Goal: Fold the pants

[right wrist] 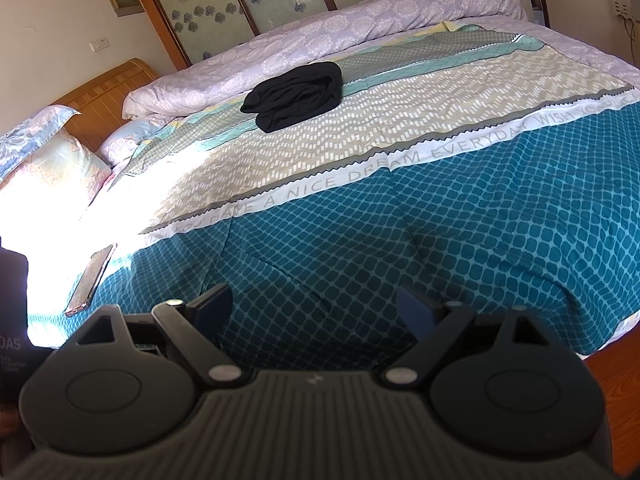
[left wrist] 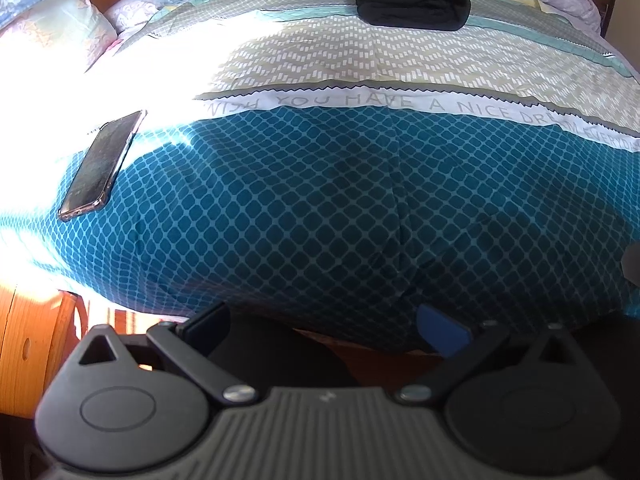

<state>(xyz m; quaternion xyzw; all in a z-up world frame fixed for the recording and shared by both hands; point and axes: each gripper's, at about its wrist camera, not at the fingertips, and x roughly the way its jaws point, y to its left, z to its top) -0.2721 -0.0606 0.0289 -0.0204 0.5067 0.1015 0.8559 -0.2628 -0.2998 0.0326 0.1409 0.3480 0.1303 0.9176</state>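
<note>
The black pants lie folded in a compact bundle at the far side of the bed; they also show in the right wrist view, on the pale patterned band of the bedspread. My left gripper is open and empty, held back at the bed's near edge, far from the pants. My right gripper is open and empty too, over the teal part of the bedspread, also far from the pants.
A phone lies on the bedspread at the left, also seen in the right wrist view. A lilac duvet is bunched along the far side. Pillows and a wooden headboard are at the left. Strong sunlight washes out the left side.
</note>
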